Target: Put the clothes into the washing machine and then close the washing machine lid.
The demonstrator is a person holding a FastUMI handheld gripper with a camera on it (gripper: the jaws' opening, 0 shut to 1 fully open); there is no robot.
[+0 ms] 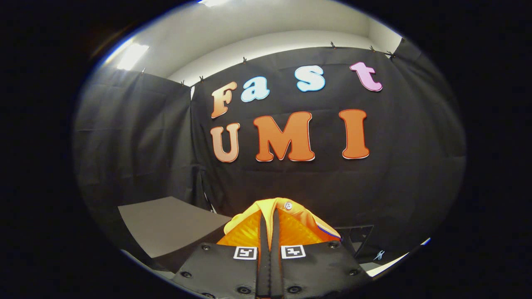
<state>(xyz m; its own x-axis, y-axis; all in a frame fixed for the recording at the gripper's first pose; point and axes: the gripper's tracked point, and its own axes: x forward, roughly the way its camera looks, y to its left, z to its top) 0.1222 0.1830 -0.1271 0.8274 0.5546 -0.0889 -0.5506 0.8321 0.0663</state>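
Grey tabletop (166,224) beyond claw (269,232), toward booth wall; small pale clip (379,255) lies on lighter surface.

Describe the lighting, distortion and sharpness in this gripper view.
Gripper view: bright ceiling lights blow out to white above the dark cloth wall; fisheye bends the wall's edges; the gripper, shut on the orange garment, is sharp and evenly lit, with no motion blur.

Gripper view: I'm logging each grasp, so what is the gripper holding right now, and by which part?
The gripper is shut on an orange and yellow garment, pinching a fold of yellow fabric near a white button.
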